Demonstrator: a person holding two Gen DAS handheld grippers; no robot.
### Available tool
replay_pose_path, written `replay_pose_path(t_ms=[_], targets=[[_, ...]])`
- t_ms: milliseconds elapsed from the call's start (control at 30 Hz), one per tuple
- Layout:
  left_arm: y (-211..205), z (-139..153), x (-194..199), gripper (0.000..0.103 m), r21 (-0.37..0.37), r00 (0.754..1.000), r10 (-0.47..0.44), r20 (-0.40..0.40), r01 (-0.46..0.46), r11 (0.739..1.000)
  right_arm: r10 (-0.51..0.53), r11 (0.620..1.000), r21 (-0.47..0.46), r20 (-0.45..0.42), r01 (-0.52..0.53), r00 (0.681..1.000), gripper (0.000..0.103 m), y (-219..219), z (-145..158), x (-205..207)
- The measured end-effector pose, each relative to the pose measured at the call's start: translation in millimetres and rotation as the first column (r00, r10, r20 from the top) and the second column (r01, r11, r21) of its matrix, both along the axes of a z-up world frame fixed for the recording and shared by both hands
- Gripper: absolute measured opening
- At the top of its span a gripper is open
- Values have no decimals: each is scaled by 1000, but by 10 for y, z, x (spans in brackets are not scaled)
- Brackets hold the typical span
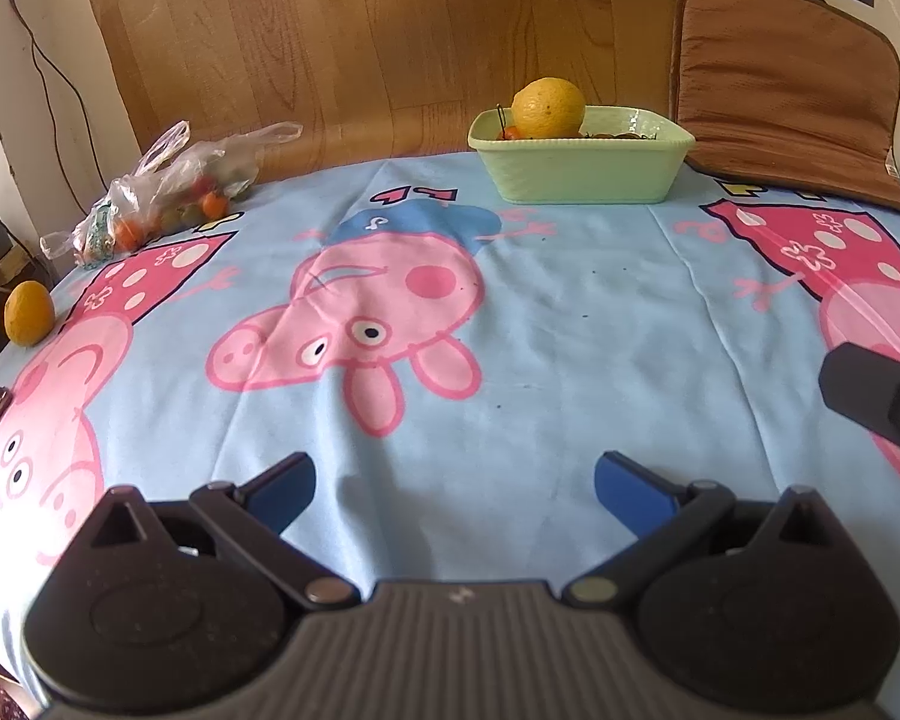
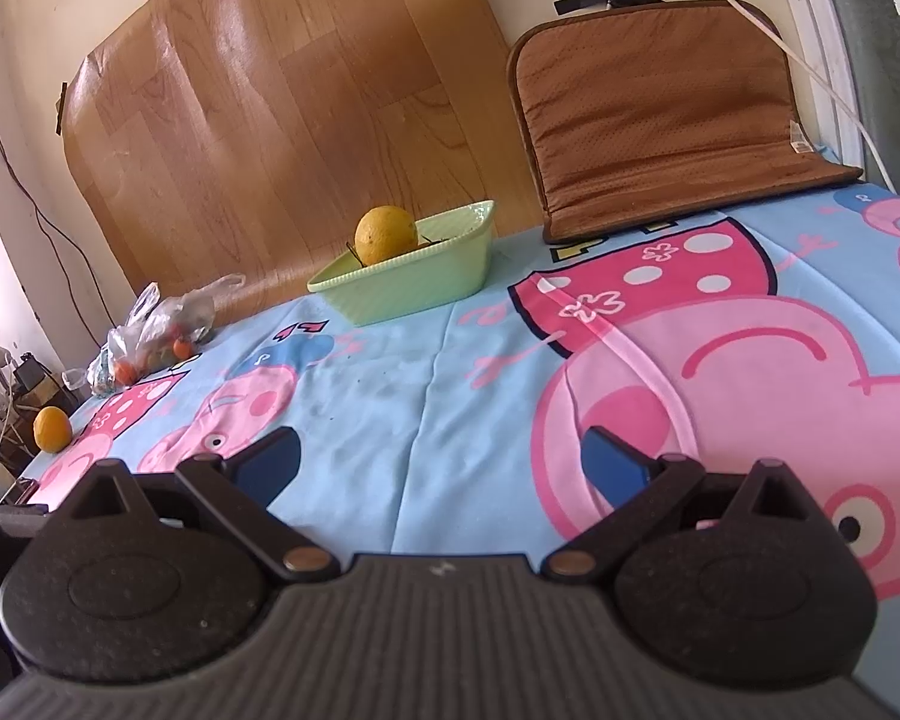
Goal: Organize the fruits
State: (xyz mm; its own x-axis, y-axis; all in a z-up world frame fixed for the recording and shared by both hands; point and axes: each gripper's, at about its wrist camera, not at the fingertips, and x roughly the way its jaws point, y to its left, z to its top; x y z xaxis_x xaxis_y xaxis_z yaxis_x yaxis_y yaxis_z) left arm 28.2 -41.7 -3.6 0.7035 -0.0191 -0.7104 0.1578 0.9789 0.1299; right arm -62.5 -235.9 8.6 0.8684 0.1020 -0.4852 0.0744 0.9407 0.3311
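Both our left claw and right claw hang released, empty: one orange sits in the green basket ahead, another waits far left beside what may be bagged fruit.

Home room — cartoon-pig bedsheet, brown seat cushion, wood-pattern vinyl sheet

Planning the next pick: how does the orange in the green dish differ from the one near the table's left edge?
The orange in the dish looks larger and sits inside the green dish at the far side; the loose orange looks smaller and rests bare on the tablecloth at the left edge. The dish orange has small fruit beside it; the loose one stands alone. Both are yellow-orange, rounded, and untouched by either gripper.
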Motion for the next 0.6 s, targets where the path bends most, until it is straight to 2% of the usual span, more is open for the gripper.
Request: replay_pose_path(t_ms=[600], targets=[[-27,-2,-16,103,3,1000,-13,0,13,1000,0,1000,0,0,0,1000,101,2,0,-1]])
